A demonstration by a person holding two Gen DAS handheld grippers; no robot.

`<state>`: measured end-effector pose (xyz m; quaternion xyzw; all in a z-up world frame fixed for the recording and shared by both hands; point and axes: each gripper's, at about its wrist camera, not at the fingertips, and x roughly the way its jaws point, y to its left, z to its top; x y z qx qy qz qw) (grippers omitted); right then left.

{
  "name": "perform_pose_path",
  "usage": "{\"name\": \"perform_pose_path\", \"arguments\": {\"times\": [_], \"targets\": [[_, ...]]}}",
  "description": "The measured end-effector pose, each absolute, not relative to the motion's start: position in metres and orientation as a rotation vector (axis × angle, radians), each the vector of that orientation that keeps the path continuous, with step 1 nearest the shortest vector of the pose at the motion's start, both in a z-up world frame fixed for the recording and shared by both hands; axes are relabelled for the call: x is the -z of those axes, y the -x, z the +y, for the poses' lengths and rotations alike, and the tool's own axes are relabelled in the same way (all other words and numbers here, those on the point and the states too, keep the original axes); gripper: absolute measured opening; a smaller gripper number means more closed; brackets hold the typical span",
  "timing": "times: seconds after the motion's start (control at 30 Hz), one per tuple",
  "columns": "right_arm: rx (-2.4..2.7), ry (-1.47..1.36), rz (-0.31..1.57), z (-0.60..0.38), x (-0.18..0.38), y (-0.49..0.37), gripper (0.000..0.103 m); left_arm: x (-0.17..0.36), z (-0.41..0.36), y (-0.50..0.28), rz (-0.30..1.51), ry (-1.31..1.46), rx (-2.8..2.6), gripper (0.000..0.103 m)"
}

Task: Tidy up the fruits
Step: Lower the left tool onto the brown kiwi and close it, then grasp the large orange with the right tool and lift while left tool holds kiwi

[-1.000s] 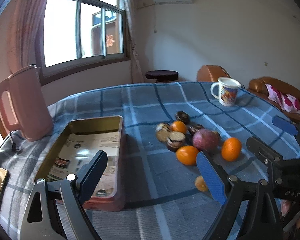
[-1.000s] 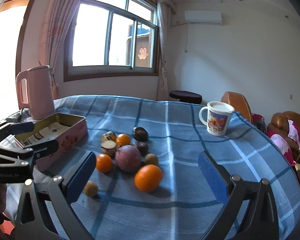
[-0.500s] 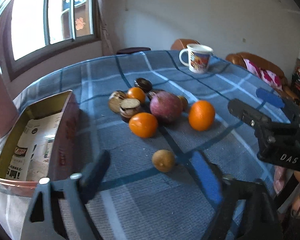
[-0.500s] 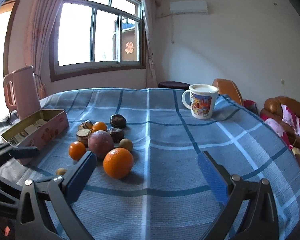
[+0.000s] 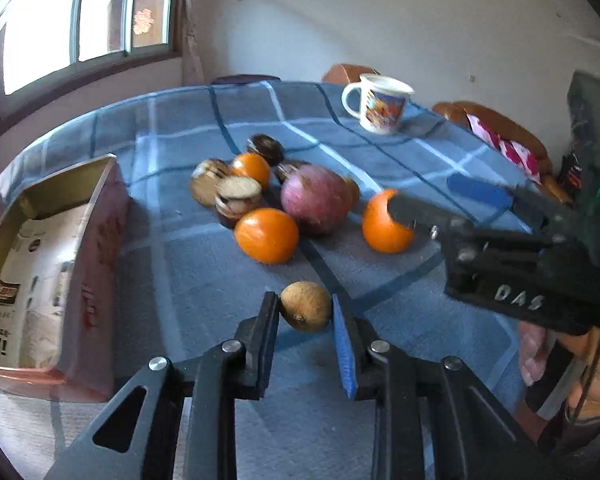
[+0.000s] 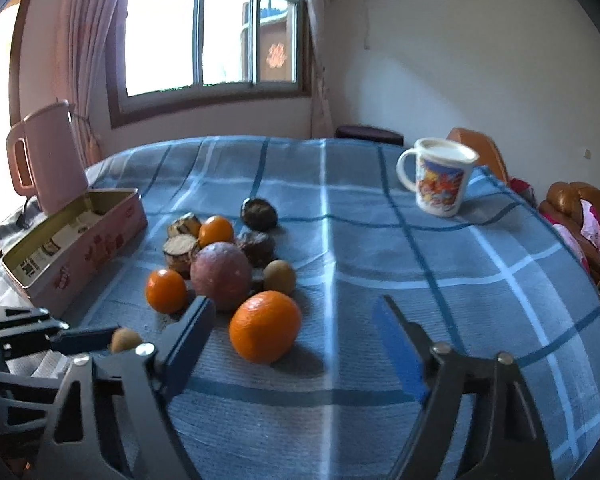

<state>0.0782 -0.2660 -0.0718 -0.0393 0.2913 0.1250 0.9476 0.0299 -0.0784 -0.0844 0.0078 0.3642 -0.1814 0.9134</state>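
My left gripper point(image 5: 305, 316) is shut on a small brown round fruit point(image 5: 306, 306) low over the blue checked tablecloth; the fruit also shows in the right wrist view point(image 6: 125, 339). Beyond it lies a cluster: oranges point(image 5: 266, 234) point(image 5: 385, 222), a purple-red fruit point(image 5: 315, 199) and several dark brown fruits point(image 5: 236, 196). My right gripper point(image 6: 296, 334) is open and empty, with the large orange point(image 6: 265, 333) between its fingers, just ahead. An open pink tin box point(image 5: 40, 248) stands at the left.
A white printed mug point(image 6: 440, 176) stands at the far right of the table. A pink kettle point(image 6: 48, 156) stands behind the tin box point(image 6: 72, 240). A brown sofa point(image 6: 580, 208) lies past the table's right edge. The right gripper's body point(image 5: 520, 264) shows in the left wrist view.
My left gripper moved forward and down to the small brown fruit and closed on it. My right gripper moved closer to the large orange and stays open.
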Motion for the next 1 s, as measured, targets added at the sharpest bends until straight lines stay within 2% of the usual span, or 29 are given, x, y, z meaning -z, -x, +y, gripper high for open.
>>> {"name": "perform_pose_path", "arguments": {"times": [0.13,0.2,0.27,0.33,0.43,1.0], "targets": [[-0.273,0.083,0.635,-0.259,0.077,-0.085,0.078,0.076,-0.063,-0.035,0.709,-0.003,0.315,0.028],[-0.272,0.083,0.665,-0.258,0.08,-0.09,0.072,0.075,-0.057,-0.04,0.699,0.006,0.3,0.028],[-0.279,0.077,0.692,-0.257,0.083,-0.094,0.06,0.074,-0.054,-0.043,0.685,0.008,0.288,0.028],[-0.292,0.067,0.721,-0.257,0.086,-0.098,0.058,0.075,-0.054,-0.047,0.697,0.027,0.298,0.028],[-0.327,0.056,0.734,-0.257,0.088,-0.099,0.048,0.074,-0.056,-0.047,0.687,0.023,0.307,0.028],[-0.35,0.054,0.62,-0.256,0.076,-0.083,0.046,0.058,-0.047,-0.034,0.572,0.058,0.269,0.028]]}}
